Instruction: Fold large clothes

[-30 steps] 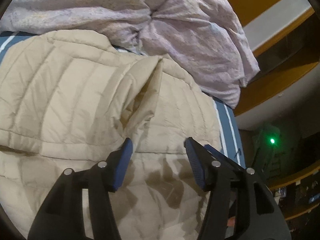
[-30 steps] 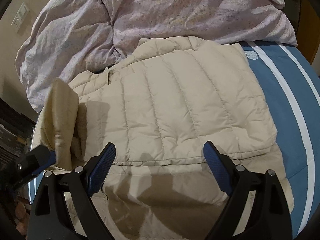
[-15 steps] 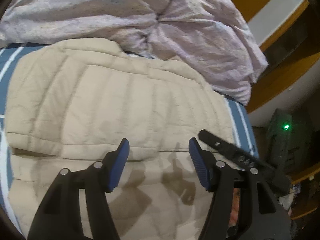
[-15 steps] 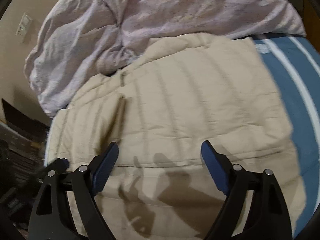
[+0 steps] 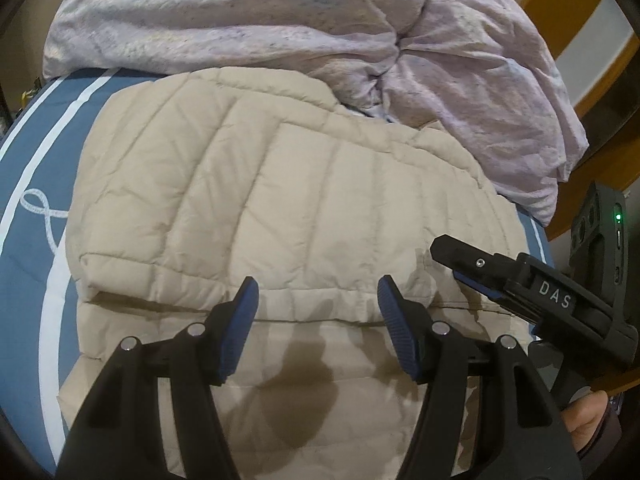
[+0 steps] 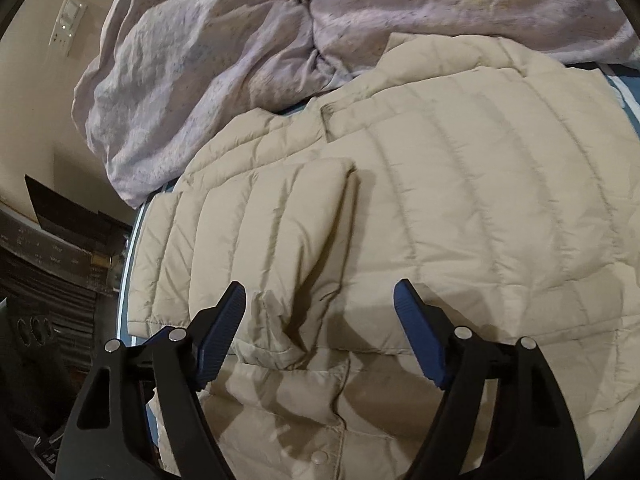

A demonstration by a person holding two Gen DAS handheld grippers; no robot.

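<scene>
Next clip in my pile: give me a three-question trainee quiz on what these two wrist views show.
1. True or false: the left gripper is clamped on the beige jacket.
2. What lies bunched at the far side of the bed, past the jacket? A) a lilac duvet B) a red towel C) a stack of books
3. Fill in: in the right wrist view, the sleeve lies folded across the jacket's ____ side of the picture.

Key
1. False; nothing is between its jaws.
2. A, the duvet.
3. Left, just ahead of the right gripper, whose jaws are closing with nothing pinched.
</scene>
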